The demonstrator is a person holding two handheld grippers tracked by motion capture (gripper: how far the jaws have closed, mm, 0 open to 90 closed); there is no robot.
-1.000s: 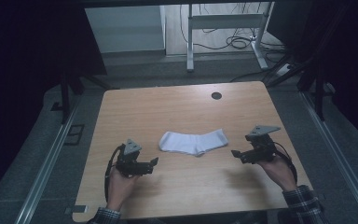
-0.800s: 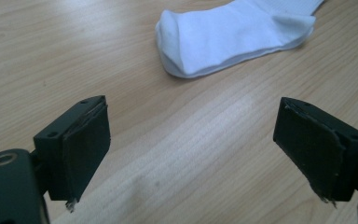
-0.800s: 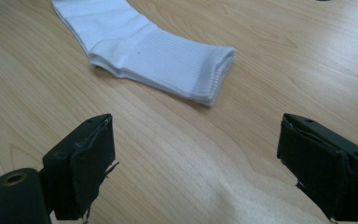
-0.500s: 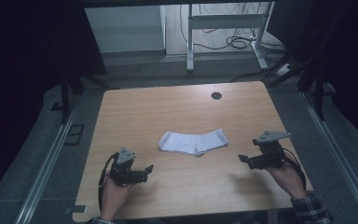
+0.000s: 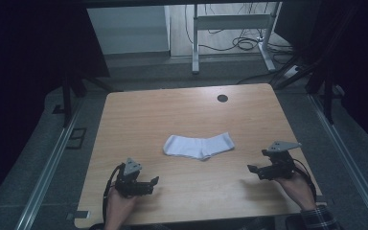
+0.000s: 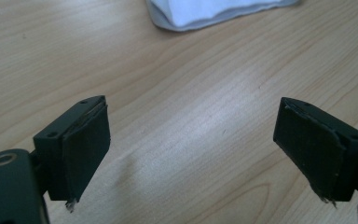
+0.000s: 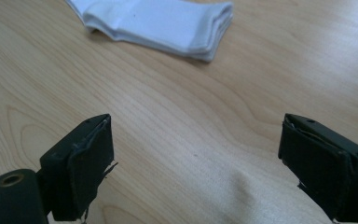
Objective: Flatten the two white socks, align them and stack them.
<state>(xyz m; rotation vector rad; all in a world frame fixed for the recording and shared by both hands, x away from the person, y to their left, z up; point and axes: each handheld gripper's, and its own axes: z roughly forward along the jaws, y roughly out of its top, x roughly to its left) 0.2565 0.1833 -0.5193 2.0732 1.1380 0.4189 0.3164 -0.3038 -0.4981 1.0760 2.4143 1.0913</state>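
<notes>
A white sock (image 5: 200, 145) lies flat near the middle of the wooden table (image 5: 172, 115). My left gripper (image 5: 152, 182) rests low at the front left, well short of the sock, jaws wide apart and bare. Its own view catches just the sock's edge (image 6: 205, 14) at the top. My right gripper (image 5: 250, 169) sits at the front right, also open with nothing between its jaws. The folded sock (image 7: 163, 23) lies ahead of it in the right gripper view.
A round black cable hole (image 5: 222, 98) sits near the table's far edge. Metal rails (image 5: 52, 163) run along both sides of the table. A white desk frame (image 5: 230, 28) and cables stand on the floor beyond.
Both grippers have drawn back from the sock toward the front edge of the table, the left one farther. The sock has stayed where it was.
</notes>
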